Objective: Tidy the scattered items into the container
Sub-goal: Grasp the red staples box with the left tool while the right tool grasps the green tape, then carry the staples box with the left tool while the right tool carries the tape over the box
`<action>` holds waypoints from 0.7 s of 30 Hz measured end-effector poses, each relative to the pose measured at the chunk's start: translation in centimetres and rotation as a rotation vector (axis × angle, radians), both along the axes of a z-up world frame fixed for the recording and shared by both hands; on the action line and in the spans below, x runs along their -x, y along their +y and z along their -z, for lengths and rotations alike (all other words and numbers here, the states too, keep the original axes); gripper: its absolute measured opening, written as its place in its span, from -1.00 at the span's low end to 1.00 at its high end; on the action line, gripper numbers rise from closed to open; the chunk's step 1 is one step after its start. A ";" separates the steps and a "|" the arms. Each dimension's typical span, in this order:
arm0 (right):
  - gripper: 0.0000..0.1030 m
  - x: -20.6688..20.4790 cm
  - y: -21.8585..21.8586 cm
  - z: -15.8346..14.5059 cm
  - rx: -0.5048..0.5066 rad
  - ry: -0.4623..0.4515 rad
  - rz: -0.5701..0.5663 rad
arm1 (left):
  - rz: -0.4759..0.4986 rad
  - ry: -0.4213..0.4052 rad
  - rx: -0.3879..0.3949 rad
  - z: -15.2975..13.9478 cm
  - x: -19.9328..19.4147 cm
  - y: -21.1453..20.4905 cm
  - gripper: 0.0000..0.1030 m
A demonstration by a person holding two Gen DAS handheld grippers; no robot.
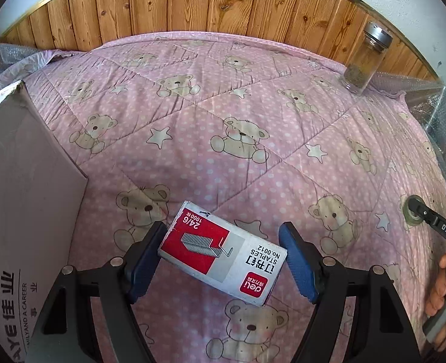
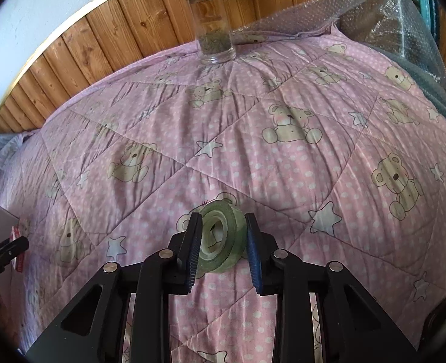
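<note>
The staple box (image 1: 223,249) lies on the pink bear quilt (image 1: 223,127) between the wide-apart left gripper (image 1: 223,255). The right gripper (image 2: 223,249), also apart, sits around the tape roll (image 2: 223,237).

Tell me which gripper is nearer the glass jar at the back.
Right. The right gripper, straddling the tape roll, faces the glass jar straight ahead; the left gripper, around the staples box, sits farther left by the cardboard box.

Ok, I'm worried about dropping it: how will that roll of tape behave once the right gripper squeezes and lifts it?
The tape roll looks small and hollow, so probably light. It leans on edge between the right gripper's fingers, so it might roll if nudged. Its glossy sides could slip, though the ribbed pads should help.
</note>
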State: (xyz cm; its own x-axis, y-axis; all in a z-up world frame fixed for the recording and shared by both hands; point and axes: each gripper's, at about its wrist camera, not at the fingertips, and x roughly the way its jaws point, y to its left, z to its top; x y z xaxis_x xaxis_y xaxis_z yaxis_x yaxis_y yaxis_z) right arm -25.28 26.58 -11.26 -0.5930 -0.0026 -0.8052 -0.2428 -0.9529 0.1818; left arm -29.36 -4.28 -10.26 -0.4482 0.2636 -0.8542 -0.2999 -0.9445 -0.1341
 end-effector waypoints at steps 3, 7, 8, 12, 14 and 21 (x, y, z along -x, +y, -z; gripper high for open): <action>-0.76 -0.4 -0.7 -0.6 -0.003 0.017 -0.015 | 0.004 0.009 -0.029 -0.8 -1.3 -0.7 0.49; -0.81 -1.4 -2.5 -1.9 -0.013 0.040 -0.041 | 0.018 0.025 -0.087 -2.5 -2.6 -1.6 0.48; -0.81 -1.7 -2.9 -2.2 -0.011 0.047 -0.043 | 0.022 0.029 -0.097 -2.9 -2.9 -1.8 0.48; -0.81 -3.5 -4.9 -3.8 -0.014 0.076 -0.056 | 0.028 0.031 -0.132 -4.1 -4.3 -2.8 0.48; -0.81 -4.5 -6.0 -4.6 -0.019 0.085 -0.065 | 0.025 0.023 -0.150 -4.4 -5.0 -3.6 0.48; -0.81 -8.5 -10.2 -6.3 -0.019 0.100 -0.091 | 0.028 0.020 -0.225 -6.2 -8.5 -6.7 0.48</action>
